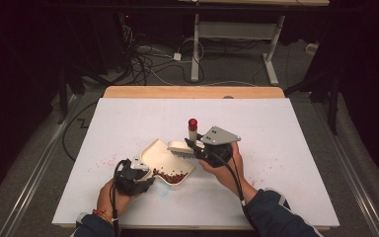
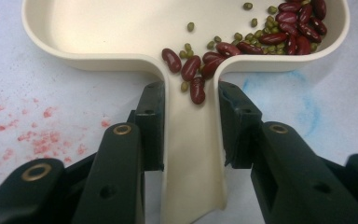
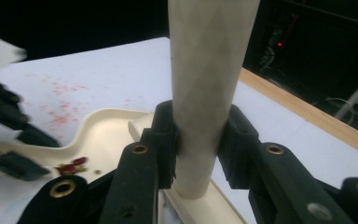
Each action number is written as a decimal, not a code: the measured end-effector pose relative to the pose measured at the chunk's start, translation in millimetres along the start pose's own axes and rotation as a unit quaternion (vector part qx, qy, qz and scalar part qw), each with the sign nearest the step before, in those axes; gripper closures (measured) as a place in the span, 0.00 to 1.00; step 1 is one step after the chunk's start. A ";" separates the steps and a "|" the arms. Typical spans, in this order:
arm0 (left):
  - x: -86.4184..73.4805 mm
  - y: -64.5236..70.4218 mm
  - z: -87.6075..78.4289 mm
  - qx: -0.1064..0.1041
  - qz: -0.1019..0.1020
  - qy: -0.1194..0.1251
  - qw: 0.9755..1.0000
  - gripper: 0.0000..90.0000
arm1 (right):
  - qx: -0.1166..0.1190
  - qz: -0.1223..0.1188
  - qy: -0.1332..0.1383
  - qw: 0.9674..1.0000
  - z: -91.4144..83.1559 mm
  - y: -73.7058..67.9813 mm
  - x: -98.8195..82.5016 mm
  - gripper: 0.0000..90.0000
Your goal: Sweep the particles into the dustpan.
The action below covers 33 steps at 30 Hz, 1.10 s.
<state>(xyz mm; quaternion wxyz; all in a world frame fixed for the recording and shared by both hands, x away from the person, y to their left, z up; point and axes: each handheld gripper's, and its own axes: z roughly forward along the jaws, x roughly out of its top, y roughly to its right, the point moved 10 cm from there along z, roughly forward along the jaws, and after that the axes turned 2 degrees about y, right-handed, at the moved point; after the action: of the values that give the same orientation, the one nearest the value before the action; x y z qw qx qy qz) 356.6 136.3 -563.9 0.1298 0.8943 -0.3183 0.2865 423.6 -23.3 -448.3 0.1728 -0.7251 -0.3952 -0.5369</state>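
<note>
Tongs [image 3: 198, 140] hide brush [image 3: 205, 84] handle; bristles unseen.

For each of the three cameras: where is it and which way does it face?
High view: above the person's side, looking forward and down on the white table; both forearms show.
Left gripper view: on the left hand-held gripper, looking along its jaws at the cream plastic dustpan.
Right gripper view: on the right hand-held gripper, clamping a cream brush handle.
All share the dustpan.

One cream dustpan [image 1: 164, 159] lay on the table with one brush [image 1: 180, 146] at its far edge. Two grippers worked, the left gripper [image 1: 145, 178] nearer, the right gripper [image 1: 193, 145] farther.
</note>
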 end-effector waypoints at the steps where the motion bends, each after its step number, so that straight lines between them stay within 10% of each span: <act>1: 0.0 0.0 -0.1 0.000 0.000 0.000 1.000 0.71 | 0.009 -0.001 0.001 1.000 -1.9 -5.6 1.5 0.78; 8: -0.2 -0.1 -0.3 0.000 0.003 0.000 1.000 0.71 | 0.020 -0.007 0.039 0.999 -21.7 -15.7 25.8 0.78; 14: -0.1 0.4 -0.5 0.001 0.005 0.001 1.000 0.71 | -0.022 -0.020 0.045 0.999 -26.8 3.4 29.4 0.78; 24: 0.1 1.2 -4.1 0.002 0.008 0.003 1.000 0.71 | -0.072 -0.036 -0.016 0.997 -20.1 31.4 -9.2 0.78; 33: 0.2 1.3 -3.5 0.003 0.008 0.002 1.000 0.71 | -0.015 -0.041 -0.023 0.999 -31.7 -1.8 -11.3 0.78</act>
<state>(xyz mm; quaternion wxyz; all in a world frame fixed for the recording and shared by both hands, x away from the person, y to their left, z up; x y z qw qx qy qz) 354.4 136.7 -560.9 0.1252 0.8915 -0.3243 0.2904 400.6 -47.9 -447.5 0.1309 -0.7229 -0.4198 -0.5329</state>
